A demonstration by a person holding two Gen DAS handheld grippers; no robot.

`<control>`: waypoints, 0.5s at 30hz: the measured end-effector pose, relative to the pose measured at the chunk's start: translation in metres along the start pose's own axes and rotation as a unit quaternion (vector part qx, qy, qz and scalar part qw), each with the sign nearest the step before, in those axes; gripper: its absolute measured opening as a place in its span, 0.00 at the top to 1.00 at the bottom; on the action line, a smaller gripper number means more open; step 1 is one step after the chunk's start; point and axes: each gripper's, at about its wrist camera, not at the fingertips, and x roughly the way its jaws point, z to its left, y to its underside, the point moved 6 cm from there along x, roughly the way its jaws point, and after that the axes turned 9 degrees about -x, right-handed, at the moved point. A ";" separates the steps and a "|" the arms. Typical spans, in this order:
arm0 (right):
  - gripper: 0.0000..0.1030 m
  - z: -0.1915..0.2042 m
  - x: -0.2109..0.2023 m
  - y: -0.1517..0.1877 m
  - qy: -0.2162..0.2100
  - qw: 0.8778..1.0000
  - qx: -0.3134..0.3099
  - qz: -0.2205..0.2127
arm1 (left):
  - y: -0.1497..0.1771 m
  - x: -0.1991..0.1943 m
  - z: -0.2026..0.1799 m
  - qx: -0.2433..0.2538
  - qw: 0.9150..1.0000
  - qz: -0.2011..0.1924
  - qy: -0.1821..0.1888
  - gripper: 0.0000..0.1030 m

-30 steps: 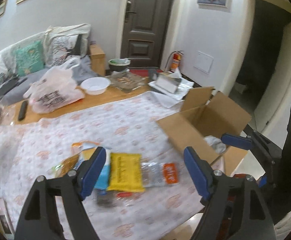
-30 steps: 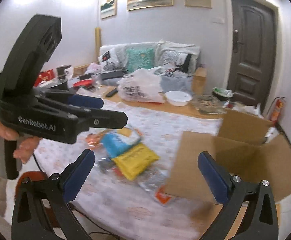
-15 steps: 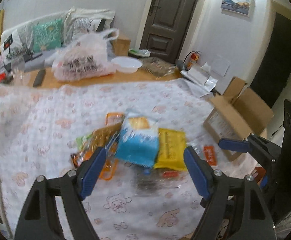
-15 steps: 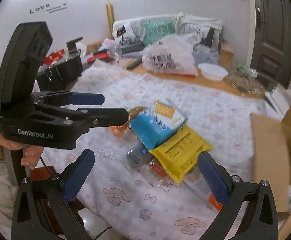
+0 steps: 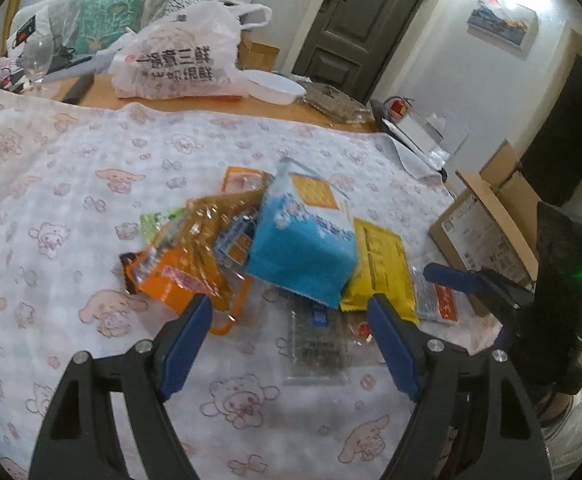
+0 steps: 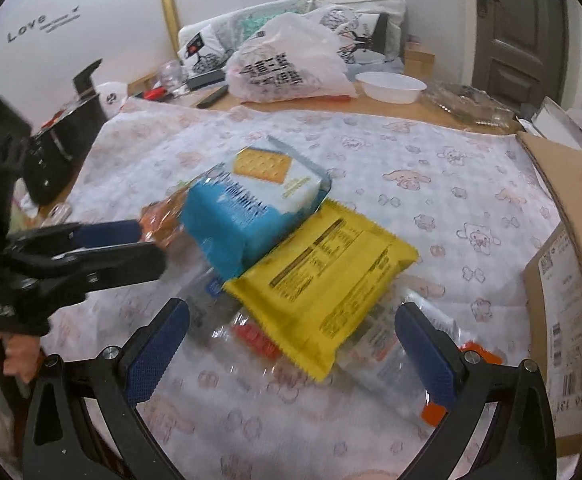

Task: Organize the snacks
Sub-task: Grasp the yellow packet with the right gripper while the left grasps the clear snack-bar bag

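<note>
yellow packet: glossy plastic | box: matt cardboard | tablecloth: printed cloth

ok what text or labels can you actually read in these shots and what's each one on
"Love" on the wall decal; the smaller line beside it is too small to read.
Large black Chinese characters on the white plastic bag; too distorted to quote reliably.
Black panel print on the yellow snack packet: too small to read.
Shipping label with barcode and digits on the cardboard box: too blurred to read.
Blue cracker packet: print blurred.
</note>
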 end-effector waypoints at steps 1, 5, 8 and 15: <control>0.01 -0.002 0.003 -0.003 0.001 1.000 0.007 -0.001 | -0.002 0.000 0.001 -0.002 1.000 -0.002 -0.001 0.25; 0.04 -0.009 0.015 -0.011 0.008 1.000 0.023 -0.001 | -0.005 0.002 0.007 -0.013 1.000 -0.002 -0.006 0.25; 0.15 -0.011 0.022 -0.010 0.023 0.999 0.025 0.010 | -0.006 0.002 0.006 -0.015 1.000 -0.003 -0.004 0.25; 0.48 -0.021 0.006 0.002 0.012 0.999 0.027 0.015 | -0.001 0.001 -0.003 -0.003 1.000 0.002 0.009 0.25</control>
